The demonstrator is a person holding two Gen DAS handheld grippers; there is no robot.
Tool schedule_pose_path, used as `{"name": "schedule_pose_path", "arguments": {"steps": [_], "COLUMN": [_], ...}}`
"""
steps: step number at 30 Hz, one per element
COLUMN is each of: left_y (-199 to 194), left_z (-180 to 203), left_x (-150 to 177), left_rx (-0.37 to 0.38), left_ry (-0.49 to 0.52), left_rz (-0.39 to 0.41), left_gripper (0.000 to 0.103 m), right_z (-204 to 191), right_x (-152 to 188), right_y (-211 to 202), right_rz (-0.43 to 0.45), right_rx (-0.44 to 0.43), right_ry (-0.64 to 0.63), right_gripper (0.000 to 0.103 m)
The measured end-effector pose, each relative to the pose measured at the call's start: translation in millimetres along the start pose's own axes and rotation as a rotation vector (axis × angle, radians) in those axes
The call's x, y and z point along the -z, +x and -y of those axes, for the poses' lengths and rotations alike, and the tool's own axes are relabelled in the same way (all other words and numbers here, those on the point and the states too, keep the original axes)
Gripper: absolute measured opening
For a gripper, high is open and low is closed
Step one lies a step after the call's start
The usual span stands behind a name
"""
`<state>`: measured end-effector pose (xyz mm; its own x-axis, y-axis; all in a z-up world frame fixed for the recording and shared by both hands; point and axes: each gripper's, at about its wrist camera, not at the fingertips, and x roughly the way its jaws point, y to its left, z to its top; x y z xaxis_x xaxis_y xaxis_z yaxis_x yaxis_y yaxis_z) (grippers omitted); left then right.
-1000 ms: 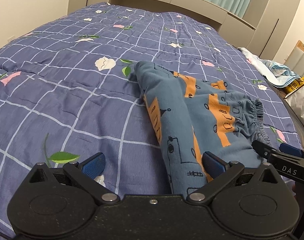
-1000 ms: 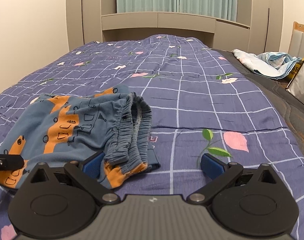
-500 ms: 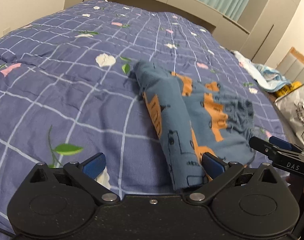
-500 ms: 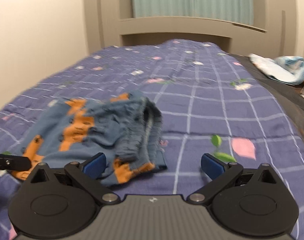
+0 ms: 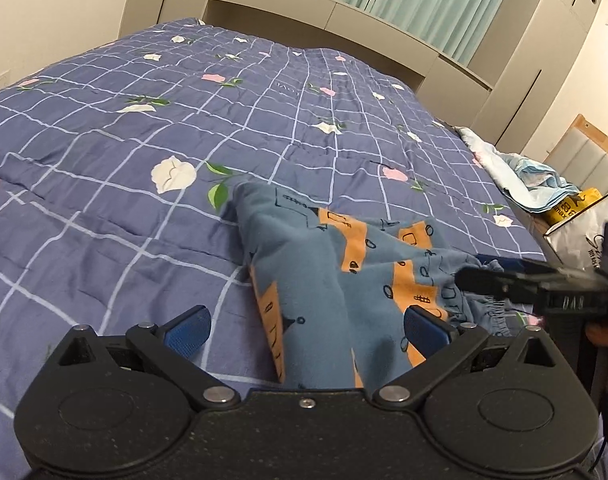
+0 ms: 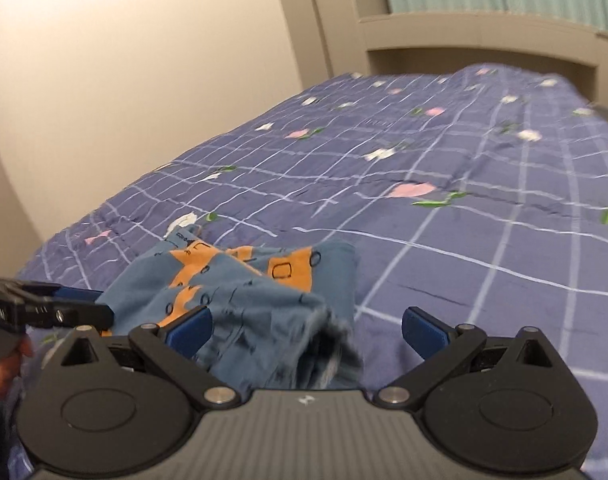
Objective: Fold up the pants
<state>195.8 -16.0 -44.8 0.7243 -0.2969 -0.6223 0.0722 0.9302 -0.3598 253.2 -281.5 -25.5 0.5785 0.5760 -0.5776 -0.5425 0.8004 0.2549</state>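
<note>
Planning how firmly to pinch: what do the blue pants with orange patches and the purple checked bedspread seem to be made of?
The blue pants with orange patches look like soft matte knit, probably cotton jersey: they slump in loose rounded folds. The purple checked bedspread looks like smooth woven fabric, quilted: puffy seams, faint sheen; the fibre is unclear.

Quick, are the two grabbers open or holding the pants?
Left gripper: open, holding nothing, pants between its fingers.
Right gripper: open, holding nothing.

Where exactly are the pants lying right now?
The pants lie bunched on the blue checked quilt near its front edge, between the open left gripper and right gripper.
</note>
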Motion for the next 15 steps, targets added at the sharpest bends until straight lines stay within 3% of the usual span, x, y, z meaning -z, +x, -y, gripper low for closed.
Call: {"name": "schedule_pose_path", "arguments": {"steps": [8,12,15], "left_y": [11,6,4], "left_z": [-9,-14,-16], "left_x": [10,14,14], "left_rx": [0.011,0.011,0.005], "left_ry": [-0.021,-0.014,-0.020], "left_rz": [-0.043,-0.031,-0.034], "left_gripper": [0.102,0.102,0.102], "right_z": [32,38,35], "right_x": [-14,-19,-20], "right_y": [25,24,25], "right_rz": [-0.066,-0.073,-0.087], "right_rx": [-0.154,-0.153,-0.109], "right_ry": [0.165,0.210,0.193], "right_gripper": [0.103,0.100,0.089]}}
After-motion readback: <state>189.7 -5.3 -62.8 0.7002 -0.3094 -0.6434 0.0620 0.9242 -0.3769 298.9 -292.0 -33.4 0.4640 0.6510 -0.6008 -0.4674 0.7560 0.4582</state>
